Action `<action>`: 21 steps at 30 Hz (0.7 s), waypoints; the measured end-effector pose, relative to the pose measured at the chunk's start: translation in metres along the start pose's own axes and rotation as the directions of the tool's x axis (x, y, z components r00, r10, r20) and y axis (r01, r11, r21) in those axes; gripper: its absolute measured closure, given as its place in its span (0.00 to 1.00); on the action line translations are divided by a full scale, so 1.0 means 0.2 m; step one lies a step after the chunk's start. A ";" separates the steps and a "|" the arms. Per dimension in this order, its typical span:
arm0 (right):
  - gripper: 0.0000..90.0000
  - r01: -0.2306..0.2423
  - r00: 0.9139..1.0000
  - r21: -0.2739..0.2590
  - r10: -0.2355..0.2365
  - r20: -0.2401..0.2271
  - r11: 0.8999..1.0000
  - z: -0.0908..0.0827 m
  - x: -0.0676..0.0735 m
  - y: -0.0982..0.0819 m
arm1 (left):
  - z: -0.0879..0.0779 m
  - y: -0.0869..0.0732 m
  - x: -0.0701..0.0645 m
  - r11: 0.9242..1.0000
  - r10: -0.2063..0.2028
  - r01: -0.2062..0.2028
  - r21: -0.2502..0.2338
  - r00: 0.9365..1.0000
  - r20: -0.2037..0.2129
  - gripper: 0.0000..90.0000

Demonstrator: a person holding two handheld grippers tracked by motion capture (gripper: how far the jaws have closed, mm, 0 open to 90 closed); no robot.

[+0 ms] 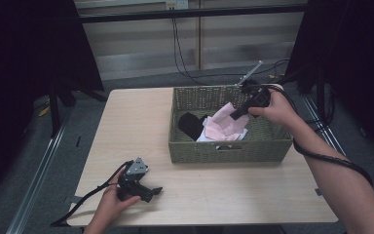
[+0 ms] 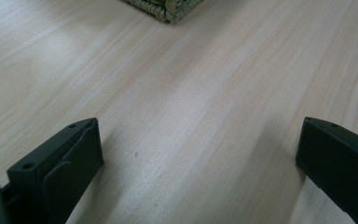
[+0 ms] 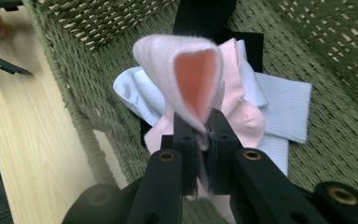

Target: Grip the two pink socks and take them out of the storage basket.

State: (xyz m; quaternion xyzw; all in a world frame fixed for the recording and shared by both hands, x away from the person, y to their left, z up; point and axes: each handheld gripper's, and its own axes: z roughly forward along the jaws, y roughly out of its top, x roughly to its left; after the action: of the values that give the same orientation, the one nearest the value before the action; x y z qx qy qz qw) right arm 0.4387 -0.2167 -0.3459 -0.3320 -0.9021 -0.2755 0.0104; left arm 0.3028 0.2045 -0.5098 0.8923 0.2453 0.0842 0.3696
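Pink sock (image 3: 193, 84) hangs pinched in the right gripper (image 3: 204, 135), jaws closed on it, over the woven basket (image 1: 229, 151) holding white (image 3: 284, 100) and black socks (image 1: 191, 124). The left gripper (image 1: 151, 191) rests wide apart and empty on the table (image 1: 126, 122), near the basket's front.

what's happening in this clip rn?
A person works at a wooden table with a gripper in each hand. The right gripper is shut on a pink sock, pinching it above a woven basket that also holds pale blue and black socks. The left gripper sits open, low over the table near its front edge, holding nothing.
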 end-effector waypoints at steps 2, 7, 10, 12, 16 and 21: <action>0.94 -0.002 1.000 -0.003 0.002 -0.002 1.000 -0.03 0.00 -0.01 | 0.00 0.00 0.00 1.000 0.001 -0.001 0.000 1.000 -0.001 0.00; 0.94 -0.013 1.000 -0.011 0.012 -0.013 1.000 -0.11 0.01 -0.01 | 0.00 0.00 0.00 1.000 0.000 0.000 0.000 1.000 0.000 0.00; 0.94 -0.010 1.000 -0.017 0.010 -0.021 1.000 -0.14 0.02 -0.02 | 0.00 0.00 0.00 1.000 0.000 0.000 0.000 1.000 0.000 0.00; 0.94 -0.010 1.000 -0.018 0.009 -0.022 1.000 -0.16 0.04 -0.02 | 0.00 0.00 0.00 1.000 0.001 -0.001 0.000 1.000 -0.001 0.00; 0.94 -0.002 1.000 -0.010 0.002 -0.024 1.000 -0.19 0.06 -0.02 | 0.00 0.00 0.00 1.000 0.000 0.000 0.000 1.000 0.000 0.00; 0.94 0.013 0.999 0.001 -0.012 -0.032 1.000 -0.22 0.10 -0.02 | 0.00 0.00 0.00 1.000 0.000 0.000 0.000 1.000 -0.001 0.00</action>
State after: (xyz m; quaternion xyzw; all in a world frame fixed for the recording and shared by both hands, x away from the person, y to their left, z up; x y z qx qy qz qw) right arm 0.4138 -0.2298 -0.3057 -0.3218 -0.9040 -0.2804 0.0235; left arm 0.3028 0.2045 -0.5098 0.8924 0.2452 0.0845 0.3693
